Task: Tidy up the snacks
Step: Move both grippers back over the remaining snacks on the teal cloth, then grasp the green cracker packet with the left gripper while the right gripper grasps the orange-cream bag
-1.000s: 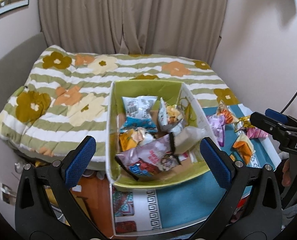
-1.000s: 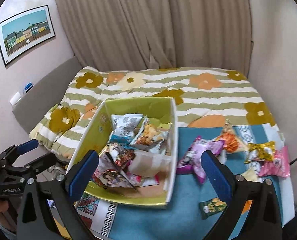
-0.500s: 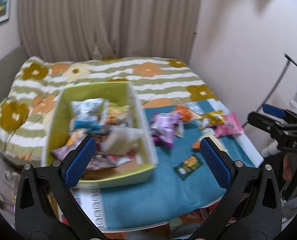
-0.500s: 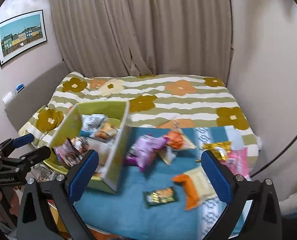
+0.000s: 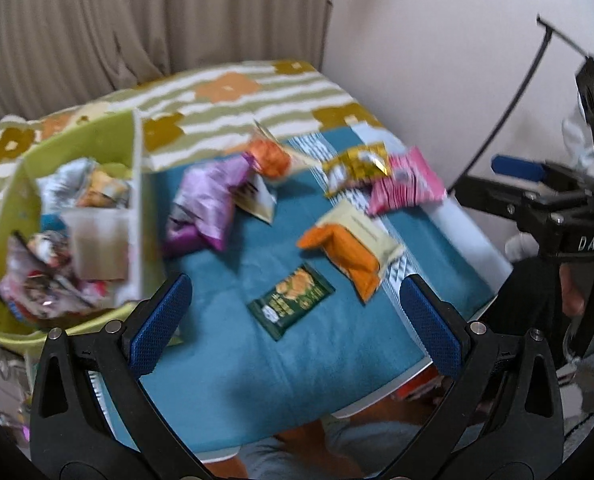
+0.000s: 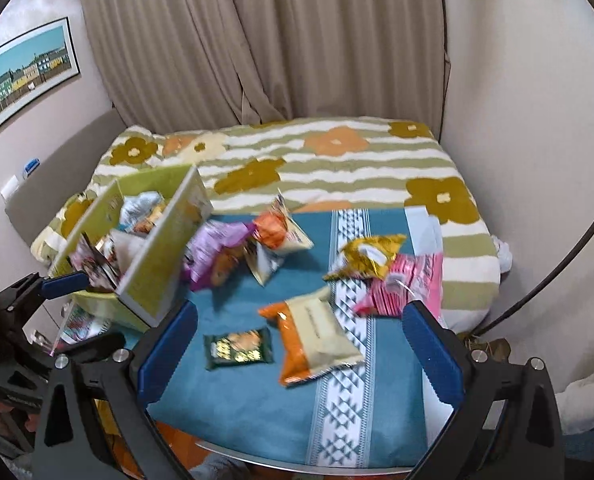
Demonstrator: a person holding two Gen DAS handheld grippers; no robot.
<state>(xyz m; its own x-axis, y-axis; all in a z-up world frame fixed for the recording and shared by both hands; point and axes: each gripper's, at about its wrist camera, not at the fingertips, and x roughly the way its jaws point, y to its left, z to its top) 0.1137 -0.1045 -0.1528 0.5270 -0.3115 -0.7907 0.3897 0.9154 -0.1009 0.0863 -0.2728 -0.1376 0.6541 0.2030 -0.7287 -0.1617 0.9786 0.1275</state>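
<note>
Both claws, left (image 5: 295,320) and right (image 6: 297,344), spread and empty above the teal tabletop (image 6: 257,400). Green box (image 5: 17,184) motion-blurred; its snack labels are unreadable.

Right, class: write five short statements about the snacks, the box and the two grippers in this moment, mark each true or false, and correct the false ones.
1. The left gripper holds a snack packet. False: it is open and empty.
2. The dark green packet lies on the teal cloth, outside the green box. True.
3. The green box is empty. False: several snack packets sit inside it.
4. The pink packet lies right of the gold packet in the right wrist view. True.
5. The right gripper is shut on the orange and cream packet. False: it is open, and the packet lies on the cloth.
</note>
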